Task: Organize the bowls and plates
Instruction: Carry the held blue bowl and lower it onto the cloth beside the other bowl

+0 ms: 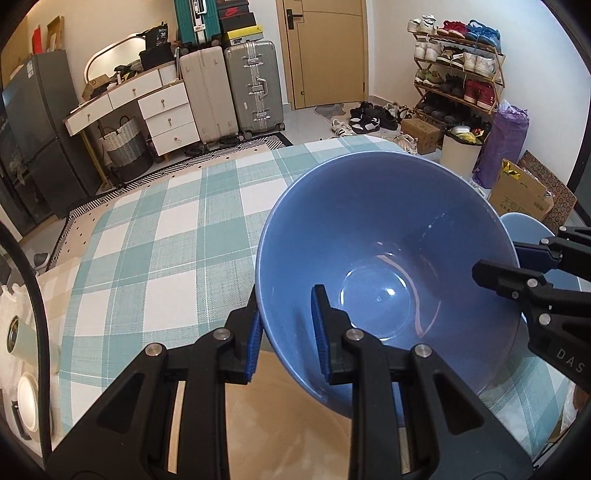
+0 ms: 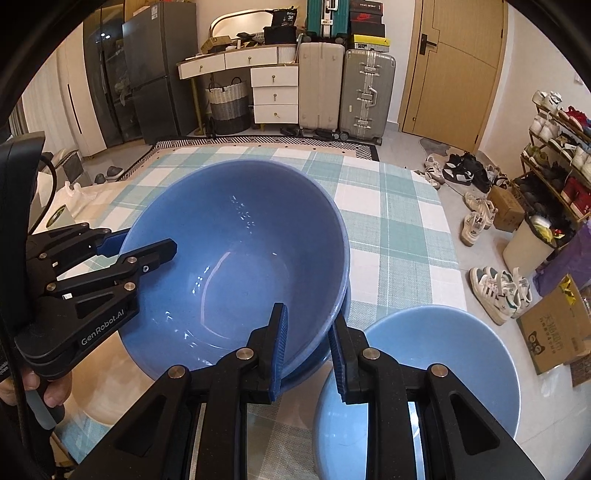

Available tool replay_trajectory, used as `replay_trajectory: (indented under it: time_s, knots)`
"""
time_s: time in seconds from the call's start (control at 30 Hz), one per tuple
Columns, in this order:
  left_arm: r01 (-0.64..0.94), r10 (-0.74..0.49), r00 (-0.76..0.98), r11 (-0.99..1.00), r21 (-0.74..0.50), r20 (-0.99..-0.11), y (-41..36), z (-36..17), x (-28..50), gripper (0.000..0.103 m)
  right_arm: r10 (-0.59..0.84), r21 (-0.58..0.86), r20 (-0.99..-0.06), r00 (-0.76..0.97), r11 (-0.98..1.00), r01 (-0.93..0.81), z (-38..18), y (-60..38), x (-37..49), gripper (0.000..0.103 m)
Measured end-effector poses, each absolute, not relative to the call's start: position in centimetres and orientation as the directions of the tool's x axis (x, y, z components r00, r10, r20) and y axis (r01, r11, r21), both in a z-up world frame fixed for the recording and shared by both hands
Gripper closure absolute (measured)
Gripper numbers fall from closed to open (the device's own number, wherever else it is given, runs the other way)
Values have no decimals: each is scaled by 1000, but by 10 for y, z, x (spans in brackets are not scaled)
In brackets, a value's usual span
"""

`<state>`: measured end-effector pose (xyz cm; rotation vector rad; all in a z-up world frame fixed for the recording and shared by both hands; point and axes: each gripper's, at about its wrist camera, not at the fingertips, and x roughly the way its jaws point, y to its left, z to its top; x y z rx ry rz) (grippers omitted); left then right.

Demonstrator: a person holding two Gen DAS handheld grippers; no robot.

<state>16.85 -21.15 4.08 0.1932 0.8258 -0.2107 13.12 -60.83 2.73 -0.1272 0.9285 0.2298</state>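
Both claws — left claw (image 1: 286, 334), right claw (image 2: 308, 354) — clamped on the blue bowl's (image 2: 236, 266) rim.

White lettering reading "GenRobot.AI" runs along the black plastic body of the left claw (image 2: 114, 254), seen from the right wrist view. The letters "DAS" stand on the black body of the right claw (image 1: 517, 266), cut off at the picture's edge in the left wrist view. A black box (image 2: 285, 17) on top of the white dresser (image 2: 275, 92) carries the number "36". The brown cardboard carton (image 2: 554, 332) on the floor bears printed characters too small to read.
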Motion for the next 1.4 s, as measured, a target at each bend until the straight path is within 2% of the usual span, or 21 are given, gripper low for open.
replay_trajectory:
  time_s: [0.77, 1.27, 1.37, 1.4]
  knots:
    - [264, -74, 656, 955, 137, -751, -227, 18, 186, 80, 109, -41, -815, 569, 969, -244, 17, -612, 133, 78]
    - [274, -120, 629, 959, 75, -768, -211, 7, 194, 76, 129, -23, -815, 565, 967, -255, 15, -613, 135, 63]
    - [281, -129, 626, 957, 67, -769, -210, 9, 192, 73, 132, -19, -813, 567, 968, -251, 17, -615, 135, 60]
    - [284, -136, 624, 957, 62, -769, -209, 9, 192, 67, 132, -17, -812, 569, 968, -249, 18, -616, 135, 55]
